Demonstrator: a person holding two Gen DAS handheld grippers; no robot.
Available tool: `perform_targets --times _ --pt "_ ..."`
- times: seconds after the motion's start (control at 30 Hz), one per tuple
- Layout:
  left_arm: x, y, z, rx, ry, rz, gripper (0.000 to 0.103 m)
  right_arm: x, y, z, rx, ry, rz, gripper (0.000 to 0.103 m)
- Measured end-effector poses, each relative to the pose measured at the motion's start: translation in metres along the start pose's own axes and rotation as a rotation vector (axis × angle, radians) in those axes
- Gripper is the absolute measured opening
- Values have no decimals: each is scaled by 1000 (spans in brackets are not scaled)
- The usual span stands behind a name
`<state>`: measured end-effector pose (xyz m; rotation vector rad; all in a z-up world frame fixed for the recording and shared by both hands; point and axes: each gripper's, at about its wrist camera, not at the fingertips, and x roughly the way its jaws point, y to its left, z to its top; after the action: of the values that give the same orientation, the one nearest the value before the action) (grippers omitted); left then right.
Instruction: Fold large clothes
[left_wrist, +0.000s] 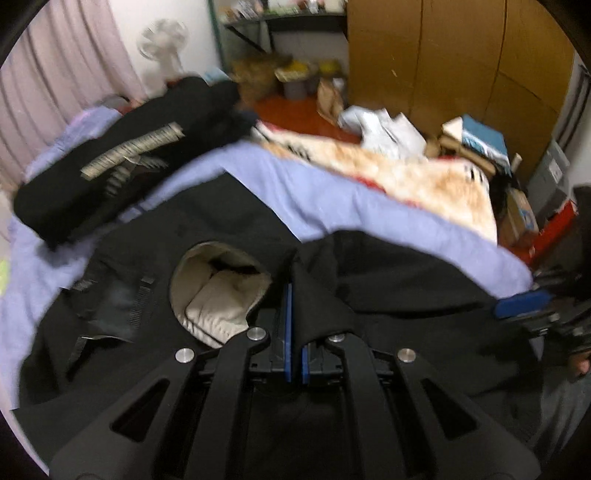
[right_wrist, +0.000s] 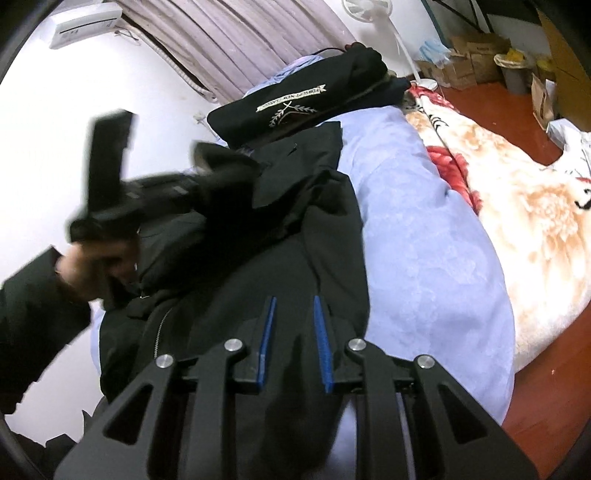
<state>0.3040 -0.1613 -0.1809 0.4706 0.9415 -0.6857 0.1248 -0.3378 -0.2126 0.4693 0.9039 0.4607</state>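
A large black coat (left_wrist: 406, 280) lies spread on the lavender bed sheet (left_wrist: 332, 192), its beige-lined hood (left_wrist: 218, 291) gaping open. My left gripper (left_wrist: 293, 291) is shut on a fold of the coat's black cloth beside the hood. In the right wrist view that gripper is a blur above the coat (right_wrist: 317, 229), carried by a person's hand (right_wrist: 88, 266). My right gripper (right_wrist: 293, 301) pinches a thick bunch of the coat's cloth between its blue pads near the coat's lower edge. One of its blue fingers (left_wrist: 521, 304) shows at the right of the left wrist view.
A folded black garment with white print (right_wrist: 295, 99) lies at the bed's far end. A floral fleece blanket (right_wrist: 517, 206) hangs off the bed's side onto the red floor (right_wrist: 498, 107). A brown wardrobe (left_wrist: 443, 62), boxes, bags and a white fan (left_wrist: 162, 40) stand beyond.
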Motion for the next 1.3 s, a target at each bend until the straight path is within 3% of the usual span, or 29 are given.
perform_targets --times 0.1,0.2,0.4,0.5,0.6,0.63,0.67,0.83,0.97,1.03,1.17,1.3 --pt "43 -10 -12 41 107 -11 4 5 3 2 -9 6 -6 22" --pt "61 -13 -18 43 131 -8 4 14 7 7 -7 17 -10 22" --pt "24 -14 -22 76 92 6 6 20 24 22 -49 14 -3 24" --pt "-2 -17 -26 97 70 24 15 21 30 31 -45 3 20 25" --pt "-27 -15 -34 87 42 33 42 22 32 37 -26 -1 49 36" --pt "-39 -13 -38 72 25 -4 66 24 34 39 -27 0 57 36" --pt "-48 -12 -42 64 4 -17 74 25 36 40 -34 -1 51 36" --pt "-83 10 -66 -5 -63 23 74 37 41 45 -59 1 -3 36" --pt "-86 59 -88 -148 -103 132 74 33 38 52 -67 -49 -51 36" --pt "-80 85 -97 -216 -126 179 74 30 41 59 -82 -75 -29 36" --pt "-59 128 -115 -287 -137 344 74 57 56 76 -136 -24 -42 36" --pt "-39 164 -144 -375 -119 380 74 94 52 86 -181 62 -147 30"
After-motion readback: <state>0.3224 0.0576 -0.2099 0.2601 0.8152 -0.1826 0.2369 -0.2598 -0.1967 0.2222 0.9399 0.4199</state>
